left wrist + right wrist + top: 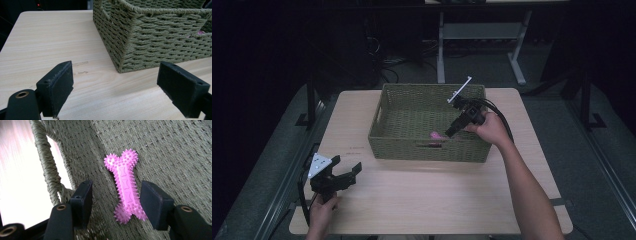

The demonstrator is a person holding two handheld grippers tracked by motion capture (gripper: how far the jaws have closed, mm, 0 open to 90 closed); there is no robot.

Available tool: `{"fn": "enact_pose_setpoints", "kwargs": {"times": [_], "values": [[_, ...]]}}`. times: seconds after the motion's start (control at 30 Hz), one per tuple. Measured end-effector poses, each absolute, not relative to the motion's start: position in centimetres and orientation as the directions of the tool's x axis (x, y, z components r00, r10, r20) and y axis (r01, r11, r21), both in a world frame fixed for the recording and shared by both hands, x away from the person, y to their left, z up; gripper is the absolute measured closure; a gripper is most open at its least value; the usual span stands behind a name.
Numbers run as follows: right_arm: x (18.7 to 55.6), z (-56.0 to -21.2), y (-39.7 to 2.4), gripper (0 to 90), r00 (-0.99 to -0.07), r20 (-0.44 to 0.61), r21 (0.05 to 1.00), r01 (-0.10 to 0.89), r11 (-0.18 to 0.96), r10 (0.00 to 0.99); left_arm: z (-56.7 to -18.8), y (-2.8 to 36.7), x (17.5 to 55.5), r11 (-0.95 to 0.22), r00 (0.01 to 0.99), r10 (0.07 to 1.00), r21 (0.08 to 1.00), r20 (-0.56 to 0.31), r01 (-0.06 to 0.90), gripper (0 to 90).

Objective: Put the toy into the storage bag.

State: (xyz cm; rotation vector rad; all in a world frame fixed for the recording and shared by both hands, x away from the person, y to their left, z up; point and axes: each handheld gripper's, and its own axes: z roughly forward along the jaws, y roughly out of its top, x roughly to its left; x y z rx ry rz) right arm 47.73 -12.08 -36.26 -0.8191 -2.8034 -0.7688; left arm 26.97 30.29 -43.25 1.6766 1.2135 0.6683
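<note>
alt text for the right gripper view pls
A pink spiky bone-shaped toy lies on the woven floor of an olive basket, between the two black jaws of the right gripper, which stand open on either side without pressing on it. At left, the basket's wall has a handle opening with bright table surface showing through.

Spiky pink rubbery bone toy (126, 188), rough woven green basket (427, 150), matt pale wood-grain table (437, 200)
</note>
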Motion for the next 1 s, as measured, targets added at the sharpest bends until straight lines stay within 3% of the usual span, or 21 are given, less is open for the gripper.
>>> {"fn": "enact_pose_setpoints", "kwargs": {"times": [1.0], "values": [[45.7,-33.0,-14.2,40.2,-0.854,0.221,0.495,0.515,0.7,0.472,-43.3,30.1,27.0,-0.084,0.367,0.926,0.903,-0.085,0.42,12.9]]}}
